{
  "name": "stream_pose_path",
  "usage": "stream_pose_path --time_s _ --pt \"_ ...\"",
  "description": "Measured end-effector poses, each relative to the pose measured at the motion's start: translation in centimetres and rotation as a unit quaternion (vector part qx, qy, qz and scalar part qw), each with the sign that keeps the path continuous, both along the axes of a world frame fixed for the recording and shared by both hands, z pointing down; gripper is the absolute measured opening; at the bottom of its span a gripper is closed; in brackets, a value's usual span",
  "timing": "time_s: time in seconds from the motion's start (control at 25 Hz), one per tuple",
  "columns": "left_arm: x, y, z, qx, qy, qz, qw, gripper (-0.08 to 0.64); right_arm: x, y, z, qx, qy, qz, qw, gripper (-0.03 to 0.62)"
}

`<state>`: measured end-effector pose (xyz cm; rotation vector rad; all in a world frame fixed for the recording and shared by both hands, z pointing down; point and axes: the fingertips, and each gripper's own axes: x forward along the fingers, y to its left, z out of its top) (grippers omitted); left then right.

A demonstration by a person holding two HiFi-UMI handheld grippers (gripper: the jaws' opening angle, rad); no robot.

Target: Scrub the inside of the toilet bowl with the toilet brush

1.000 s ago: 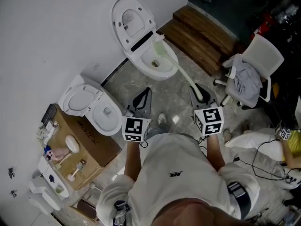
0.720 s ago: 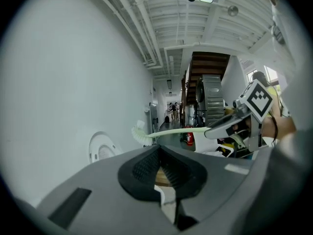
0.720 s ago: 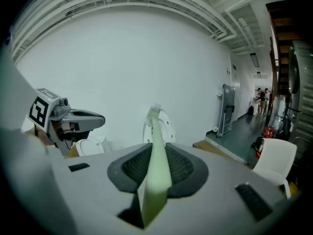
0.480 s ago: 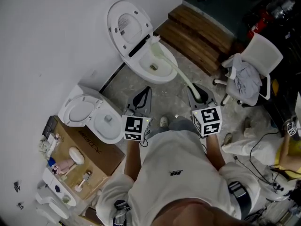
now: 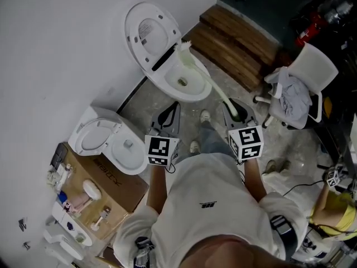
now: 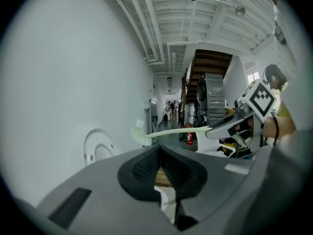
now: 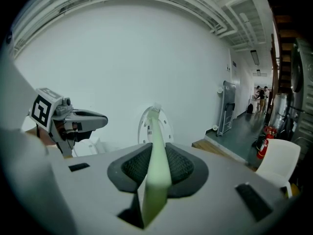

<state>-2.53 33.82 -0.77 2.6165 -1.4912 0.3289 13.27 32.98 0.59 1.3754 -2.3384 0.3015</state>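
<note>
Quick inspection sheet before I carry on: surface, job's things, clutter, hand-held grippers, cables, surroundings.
Surface: grey stone-look floor; nothing spilled that I can see.
Job's things: toilet with its lid raised; toilet brush with its head at the bowl's back rim near the hinge, not down in the bowl.
Clutter: second toilet; open cardboard box holding small items.
Grippers: right hand-held gripper shut on the brush handle; left hand-held gripper shut, with nothing between its jaws.
Cables: dark cables on the floor at the person's right.
Surroundings: white wall; wooden steps; white chair draped with cloth; another person at the lower right edge.
</note>
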Motion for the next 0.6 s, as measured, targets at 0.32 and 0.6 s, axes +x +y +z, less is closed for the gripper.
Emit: stream_pose_path --time_s 0.32,0.6 --pt "-0.3 -5.5 0.9 -0.010 -0.005 -0.007 0.9999 0.009 -0.3 -5.9 1.2 -0.010 -0.001 -0.008 1.000 0.075" --pt "-1.0 -11.1 1.9 -0.026 -0.006 -0.024 0.9994 0.009 -0.7 -11.8 1.8 -0.023 0.001 -0.022 0.999 0.075"
